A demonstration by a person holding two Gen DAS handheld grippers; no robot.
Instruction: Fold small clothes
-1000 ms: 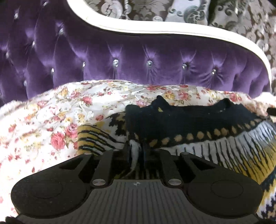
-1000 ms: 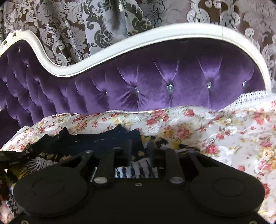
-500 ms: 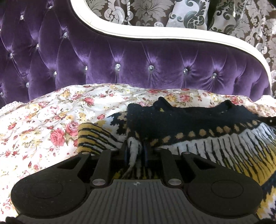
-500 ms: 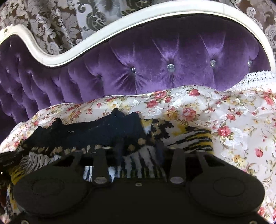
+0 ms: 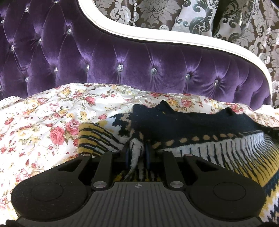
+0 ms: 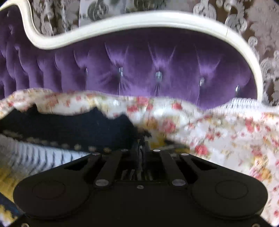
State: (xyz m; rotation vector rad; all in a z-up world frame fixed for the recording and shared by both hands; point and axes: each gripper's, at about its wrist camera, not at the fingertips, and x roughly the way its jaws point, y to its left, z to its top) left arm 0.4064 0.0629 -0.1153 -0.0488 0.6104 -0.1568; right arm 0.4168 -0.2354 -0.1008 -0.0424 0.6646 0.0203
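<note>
A small knitted sweater [image 5: 200,129], navy at the top with yellow, white and black patterning, lies on a floral sheet [image 5: 52,125]. My left gripper [image 5: 136,155] is shut on a pinched fold of the sweater near its left shoulder, a white ridge of knit standing between the fingers. In the blurred right wrist view, the same sweater [image 6: 69,127] spreads to the left. My right gripper [image 6: 142,152] is shut on the sweater's right edge, with dark knit squeezed thin between the jaws.
A purple tufted headboard [image 5: 122,57] with a white curved frame [image 5: 157,37] rises just behind the sheet. Damask curtains [image 5: 174,15] hang beyond it. White lace trim [image 6: 244,103] shows at the sheet's right end.
My right gripper sank toward the sweater and its jaws came together on the sweater's right edge. The left gripper kept its pinch and barely shifted.
</note>
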